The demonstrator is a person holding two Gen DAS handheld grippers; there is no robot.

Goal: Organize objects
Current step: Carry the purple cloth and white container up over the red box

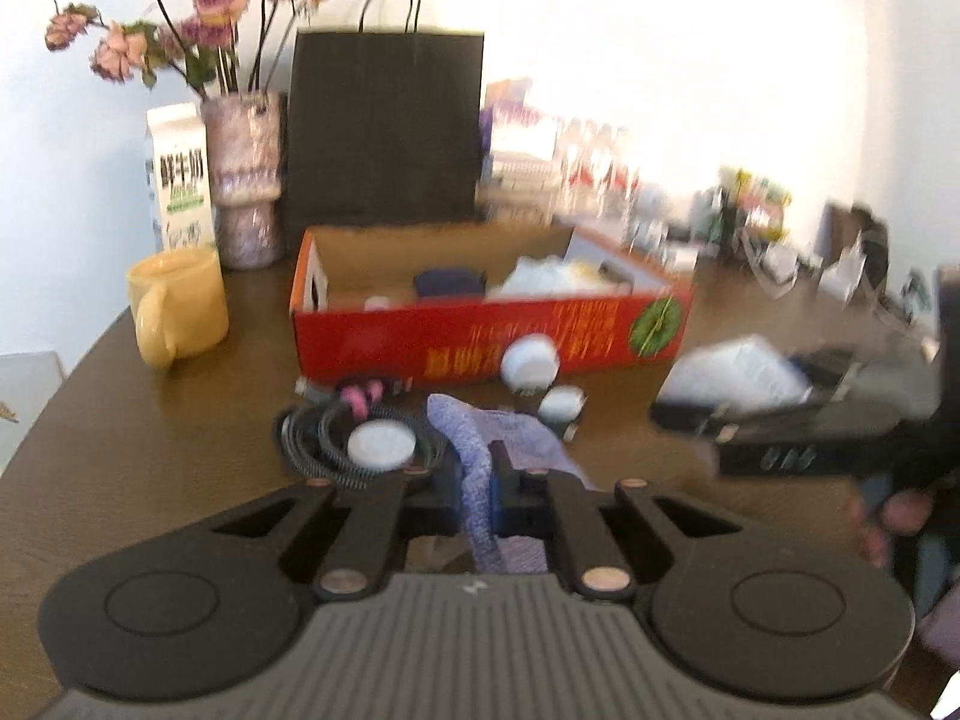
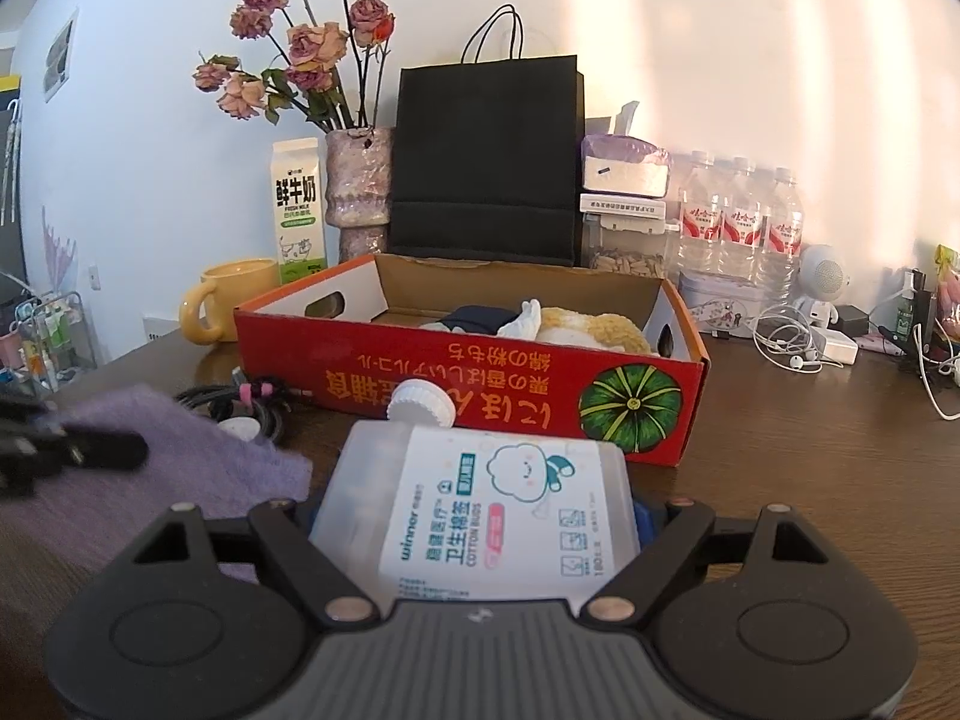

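Purple knitted cloth (image 1: 480, 468) sits pinched between the pads of your left gripper (image 1: 495, 489), which is clenched on a fold of it; the rest drapes ahead and to the gripper's right. The weave is soft and fuzzy, so expect it to sag and trail. Just ahead-left of that gripper lie a coiled black cable (image 1: 336, 438) and a small white round lid (image 1: 382, 445) resting on the coil.

Your right gripper (image 2: 474, 510) grasps a translucent cotton-bud box (image 2: 480, 504) across its width, jaws spread wide against its two sides. The box's long axis runs straight ahead, with the white label facing up. A white ribbed cap (image 2: 423, 403) shows just past its far end; whether it belongs to the box cannot be told.

The red cardboard tray (image 2: 468, 396) stands directly ahead of both grippers, long side toward you, open at the top. It already holds a dark item and a plush toy (image 2: 576, 327). By appearance, the right gripper sits nearer its front wall. Either load must rise above that wall before travelling forward.
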